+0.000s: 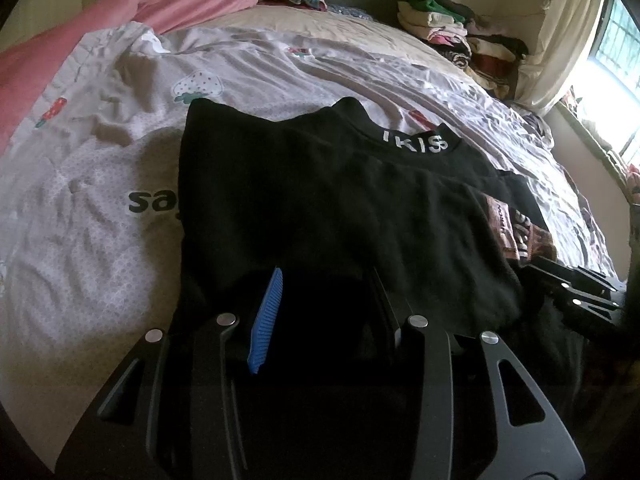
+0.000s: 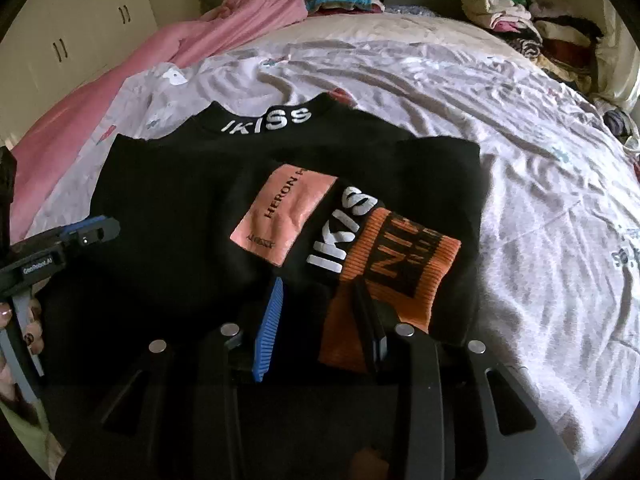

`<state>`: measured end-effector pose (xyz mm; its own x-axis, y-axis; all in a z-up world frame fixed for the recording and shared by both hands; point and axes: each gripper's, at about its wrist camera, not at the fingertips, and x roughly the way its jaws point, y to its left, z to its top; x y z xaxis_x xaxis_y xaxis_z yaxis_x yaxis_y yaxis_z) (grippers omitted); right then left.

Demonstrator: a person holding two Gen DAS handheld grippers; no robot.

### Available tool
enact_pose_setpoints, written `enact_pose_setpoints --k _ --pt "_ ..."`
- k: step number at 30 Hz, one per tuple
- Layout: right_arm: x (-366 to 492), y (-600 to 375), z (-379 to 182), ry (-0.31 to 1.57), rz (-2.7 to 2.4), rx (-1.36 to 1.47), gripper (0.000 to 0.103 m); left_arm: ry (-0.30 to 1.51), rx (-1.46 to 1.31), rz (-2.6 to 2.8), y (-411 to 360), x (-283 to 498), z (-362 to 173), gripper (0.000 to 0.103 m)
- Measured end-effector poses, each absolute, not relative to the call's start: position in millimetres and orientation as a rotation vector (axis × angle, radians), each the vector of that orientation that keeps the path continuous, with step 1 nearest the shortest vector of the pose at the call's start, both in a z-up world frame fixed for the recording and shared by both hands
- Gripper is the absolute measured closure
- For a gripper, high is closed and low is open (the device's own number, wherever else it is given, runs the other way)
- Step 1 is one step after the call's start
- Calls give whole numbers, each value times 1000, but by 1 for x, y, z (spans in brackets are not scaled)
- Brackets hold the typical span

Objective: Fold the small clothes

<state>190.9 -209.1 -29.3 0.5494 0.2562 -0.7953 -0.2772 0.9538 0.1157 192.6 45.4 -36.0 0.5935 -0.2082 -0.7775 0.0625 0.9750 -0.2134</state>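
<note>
The black sweatshirt (image 2: 168, 216), mid-frame on the bed (image 2: 520, 160), looks soft and floppy; both the left gripper (image 1: 328, 312) and right gripper (image 2: 320, 316) are spread, so pinch its near hem.

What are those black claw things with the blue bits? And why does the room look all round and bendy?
Those claws are two grabber tools that a person holds, one in each hand. Each has a tiny wide-eyed camera, which bends the picture. One picture looks along the left gripper, the other along the right gripper. Both are open and hold nothing. They point at a black sweatshirt with white IKISS lettering, partly folded, its orange ribbed cuff on top. It lies on a white printed bedsheet. Piles of folded clothes wait behind.
</note>
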Motion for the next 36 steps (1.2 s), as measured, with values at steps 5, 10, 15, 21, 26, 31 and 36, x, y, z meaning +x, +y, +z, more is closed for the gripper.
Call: enact_pose_setpoints --k 5,10,15,21,26,31,36 --pt "178 -214 -16 886 306 -13 64 926 -164 -159 45 191 -35 69" --pt "167 -224 -5 852 292 3 46 925 -160 -156 45 186 -30 67" --pt "156 -233 4 823 283 10 30 917 -170 -158 45 180 -24 63" --pt "145 -240 15 783 260 7 14 900 -178 -161 46 172 -14 50" --pt "136 -241 24 752 259 1 8 870 -167 -160 45 160 -1 29" --pt "128 -241 31 735 262 -4 7 845 -157 -158 42 150 12 11" --pt "120 -240 39 717 265 -9 7 822 -154 -147 42 141 21 10"
